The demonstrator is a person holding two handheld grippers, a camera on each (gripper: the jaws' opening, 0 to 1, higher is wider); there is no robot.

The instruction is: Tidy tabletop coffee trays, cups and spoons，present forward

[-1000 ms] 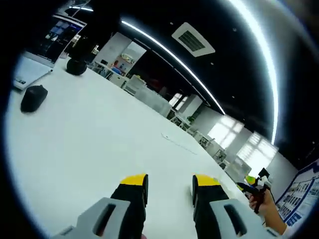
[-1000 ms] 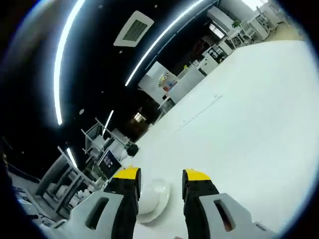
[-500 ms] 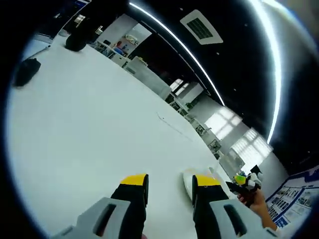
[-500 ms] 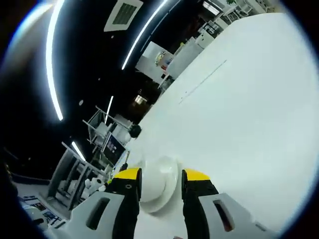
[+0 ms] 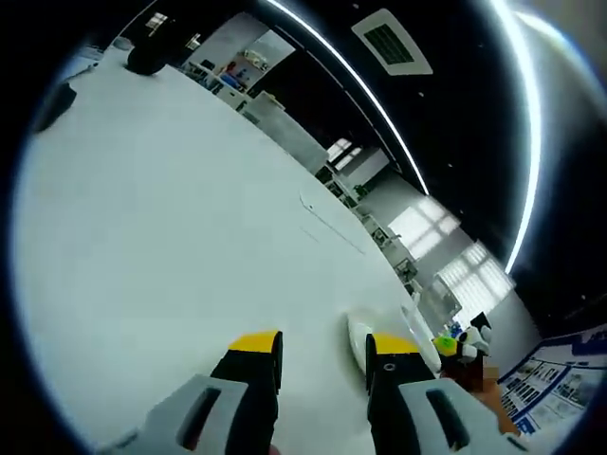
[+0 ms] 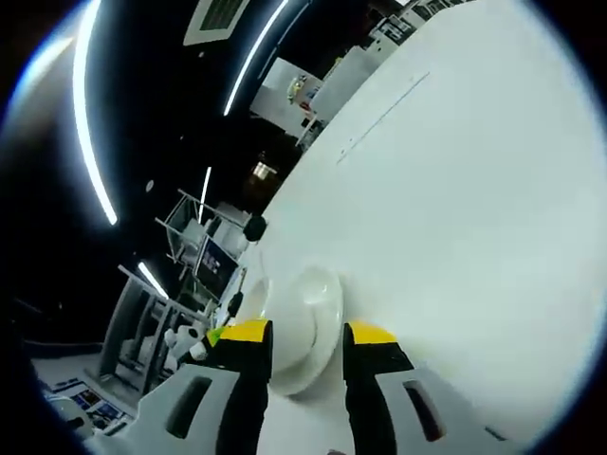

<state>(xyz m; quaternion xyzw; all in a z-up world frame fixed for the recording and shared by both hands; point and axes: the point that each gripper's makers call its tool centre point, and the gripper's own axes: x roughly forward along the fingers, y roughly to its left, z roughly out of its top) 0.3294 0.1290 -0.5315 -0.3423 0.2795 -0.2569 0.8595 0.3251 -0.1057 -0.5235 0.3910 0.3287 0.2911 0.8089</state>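
Observation:
A white round saucer (image 6: 305,305) with a raised middle lies on the white table (image 6: 455,218). In the right gripper view it sits just beyond my right gripper (image 6: 308,332), whose yellow-tipped jaws stand open on either side of its near rim. In the left gripper view my left gripper (image 5: 324,346) is open low over the table, and a white dish (image 5: 358,336) shows partly behind its right jaw. The other gripper (image 5: 457,343) comes in at the right, beside that dish. I cannot tell whether a cup stands on the saucer.
A thin line or cable (image 5: 327,220) runs across the middle of the table. A dark mouse (image 5: 57,97) and a black object (image 5: 147,59) lie at the far left end. Shelves, screens and desks fill the dim room beyond the table edge (image 6: 248,248).
Both views have swung toward the white saucer. It has grown and come up to the right jaws, and it has appeared beside the left gripper's right jaw. Both jaw gaps are unchanged.

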